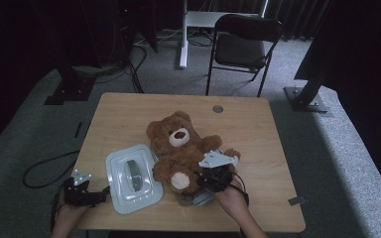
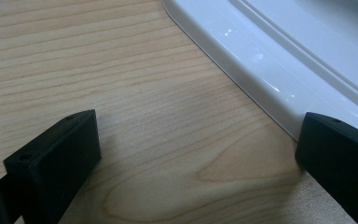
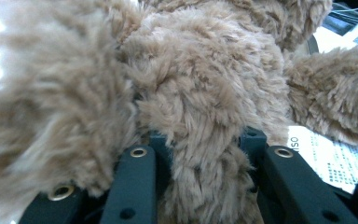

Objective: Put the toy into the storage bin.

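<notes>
A brown teddy bear (image 1: 181,151) is lying on its back near the middle of the wooden surface (image 1: 258,129), its head pointing to the far side and its legs toward the near edge. The right claw (image 1: 217,177) is sitting at the bear's near right side, and in the right gripper view its two black jaws are pressing in on a thick fold of the teddy bear's fur (image 3: 205,140), so it is clamped on the toy. Under the bear, a white printed sheet (image 3: 333,161) is showing at the right of that view, lying flat on the surface. Just to the left of the bear, touching or nearly touching its side, a white plastic lid (image 1: 132,178) with a raised grey handle in its middle is resting flat. The left claw (image 1: 96,197) is lying low at the near left corner of the surface, right beside the lid's near left edge. In the left gripper view its jaws are standing wide apart with bare wood between them, and the white plastic lid's rim (image 2: 261,74) is running just beside the right-hand jaw, with nothing gripped. Beyond the surface's far edge, a dark folding chair (image 1: 243,47) is standing on the grey carpet.
</notes>
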Action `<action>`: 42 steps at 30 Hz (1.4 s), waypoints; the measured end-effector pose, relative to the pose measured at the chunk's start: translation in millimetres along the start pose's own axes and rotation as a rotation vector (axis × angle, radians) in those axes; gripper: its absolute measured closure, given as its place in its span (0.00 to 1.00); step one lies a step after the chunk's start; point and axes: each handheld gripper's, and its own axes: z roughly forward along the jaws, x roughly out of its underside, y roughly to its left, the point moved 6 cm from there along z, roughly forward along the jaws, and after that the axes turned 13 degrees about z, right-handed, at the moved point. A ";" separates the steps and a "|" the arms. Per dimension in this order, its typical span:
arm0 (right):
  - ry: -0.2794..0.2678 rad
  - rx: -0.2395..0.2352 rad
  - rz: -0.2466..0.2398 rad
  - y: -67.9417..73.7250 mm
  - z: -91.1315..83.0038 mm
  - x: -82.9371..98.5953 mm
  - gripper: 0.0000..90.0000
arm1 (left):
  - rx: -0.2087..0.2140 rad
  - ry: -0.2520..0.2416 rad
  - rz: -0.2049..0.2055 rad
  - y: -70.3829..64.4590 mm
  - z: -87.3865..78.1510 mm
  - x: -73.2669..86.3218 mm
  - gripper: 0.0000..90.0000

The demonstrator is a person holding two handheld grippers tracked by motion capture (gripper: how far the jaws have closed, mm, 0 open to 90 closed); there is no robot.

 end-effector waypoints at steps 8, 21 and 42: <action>-0.028 -0.053 0.037 9.5 -10.0 -12.5 0.39 | 0.001 0.001 0.000 0.0 -0.1 0.0 0.01; -0.144 -0.128 0.177 -1.6 -27.6 -76.6 0.31 | 0.000 0.000 0.000 0.1 0.0 -0.1 0.01; -0.077 -0.150 0.214 -12.6 30.6 -135.6 0.31 | -0.001 -0.003 -0.002 0.1 0.2 -0.2 0.01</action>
